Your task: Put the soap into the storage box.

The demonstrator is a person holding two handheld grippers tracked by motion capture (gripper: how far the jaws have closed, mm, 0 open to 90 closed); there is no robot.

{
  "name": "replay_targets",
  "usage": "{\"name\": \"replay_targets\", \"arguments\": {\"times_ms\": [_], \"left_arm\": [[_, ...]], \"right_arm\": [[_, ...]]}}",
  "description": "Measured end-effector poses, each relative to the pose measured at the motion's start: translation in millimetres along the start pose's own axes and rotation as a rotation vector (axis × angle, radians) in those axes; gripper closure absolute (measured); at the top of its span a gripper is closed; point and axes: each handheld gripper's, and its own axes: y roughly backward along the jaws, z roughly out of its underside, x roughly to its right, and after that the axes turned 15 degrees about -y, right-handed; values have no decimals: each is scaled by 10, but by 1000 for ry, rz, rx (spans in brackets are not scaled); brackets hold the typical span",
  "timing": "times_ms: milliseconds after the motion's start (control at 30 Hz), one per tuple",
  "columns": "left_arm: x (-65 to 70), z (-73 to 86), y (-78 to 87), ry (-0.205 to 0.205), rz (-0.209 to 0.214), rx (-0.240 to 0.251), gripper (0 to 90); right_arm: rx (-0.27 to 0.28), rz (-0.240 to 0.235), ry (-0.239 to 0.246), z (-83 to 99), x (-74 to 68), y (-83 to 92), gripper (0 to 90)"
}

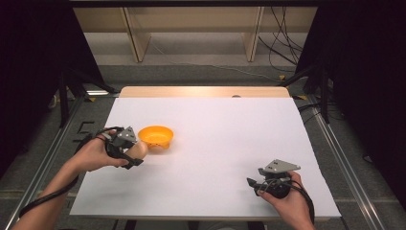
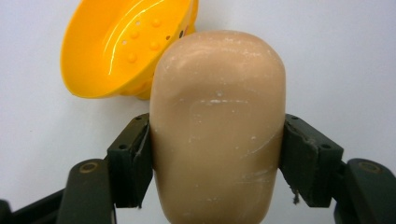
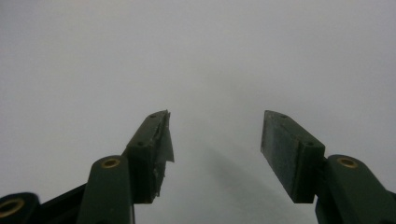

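A tan, rounded bar of soap (image 2: 218,126) is clamped between the two black jaws of my left gripper (image 2: 217,158), which is shut on it. In the high view the left gripper (image 1: 130,154) holds the soap (image 1: 137,150) just left of a small orange bowl (image 1: 156,136) on the white table. The orange bowl (image 2: 126,44) has small bumps and holes inside and appears beyond the soap, upper left in the left gripper view. My right gripper (image 3: 215,140) stands open over bare white table, nothing between its jaws. It sits near the front right (image 1: 253,186).
The white tabletop (image 1: 225,143) has a wooden strip along its far edge (image 1: 206,91). Metal rails run along both sides of the table. Cables lie on the floor at the back right (image 1: 282,48), beside wooden furniture legs.
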Motion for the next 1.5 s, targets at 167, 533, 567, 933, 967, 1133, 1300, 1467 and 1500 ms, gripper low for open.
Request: {"name": "replay_targets", "arguments": {"times_ms": [167, 533, 567, 933, 967, 1133, 1300, 1467, 1500], "left_arm": [[-19, 22, 10, 20, -13, 32, 326], [-103, 29, 38, 43, -57, 75, 326], [-108, 25, 40, 40, -59, 79, 326], [-162, -13, 40, 73, -97, 137, 326], [-162, -13, 40, 73, -97, 137, 326], [-197, -29, 34, 75, -114, 159, 326], [-240, -34, 15, 84, -125, 178, 326], [-265, -49, 17, 86, -135, 200, 326], [-274, -59, 19, 86, -130, 201, 326]], "right_arm": [[24, 2, -13, -5, 9, 10, 425], [31, 0, -16, -10, 19, 19, 423], [27, 1, -23, -9, 14, 23, 422], [39, 1, -20, -8, 25, 21, 421], [39, 1, -20, -8, 25, 21, 421], [37, 3, -20, -9, 25, 22, 421], [42, 3, -21, -10, 25, 26, 420], [47, -1, -19, -11, 32, 28, 418], [48, 3, -22, -12, 33, 32, 417]]}}
